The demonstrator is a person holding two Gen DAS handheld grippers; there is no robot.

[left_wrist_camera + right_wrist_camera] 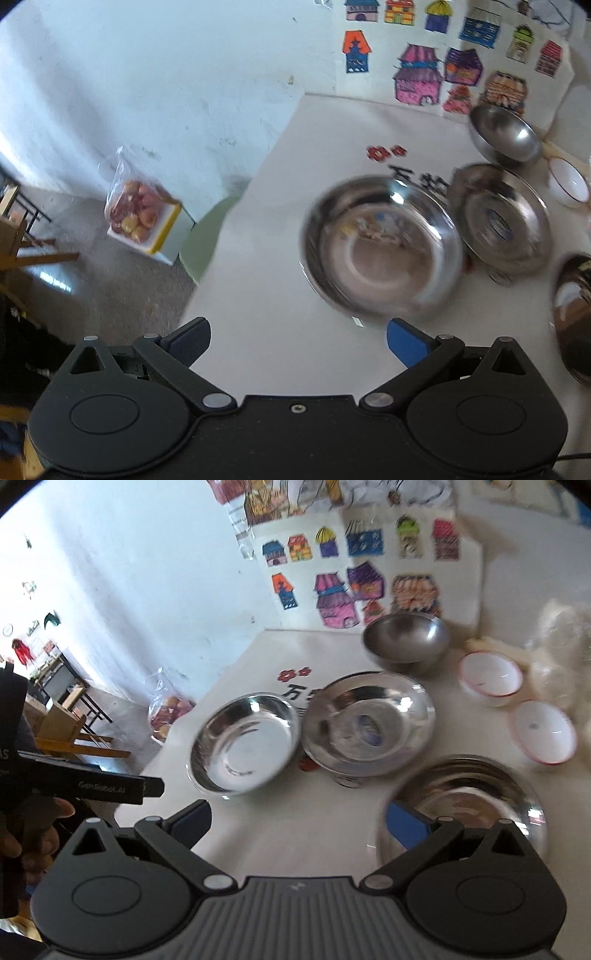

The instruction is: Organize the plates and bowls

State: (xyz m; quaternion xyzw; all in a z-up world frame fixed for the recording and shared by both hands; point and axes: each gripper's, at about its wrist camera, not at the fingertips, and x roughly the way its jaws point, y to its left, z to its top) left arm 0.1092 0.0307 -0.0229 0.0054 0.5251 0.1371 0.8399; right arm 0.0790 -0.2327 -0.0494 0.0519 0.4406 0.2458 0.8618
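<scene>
On the white table [266,258] stand several steel dishes. A shallow steel plate [380,247] [245,744] lies just ahead of my open, empty left gripper [299,341]. A second steel plate [502,218] [369,723] rests tilted on something beside it. A deep steel bowl [504,134] [406,642] stands behind. A steel dish [465,805] [576,317] lies at the right finger of my open, empty right gripper [299,823]. Two white bowls with red rims [491,679] [543,736] stand at the right; one shows in the left wrist view [567,184].
The table's left edge [221,229] drops to the floor, where a bag of apples [135,210] sits on a box. Paper house pictures [351,572] hang on the wall behind. White plastic bags [557,646] lie at the far right. Wooden furniture [70,734] stands at the left.
</scene>
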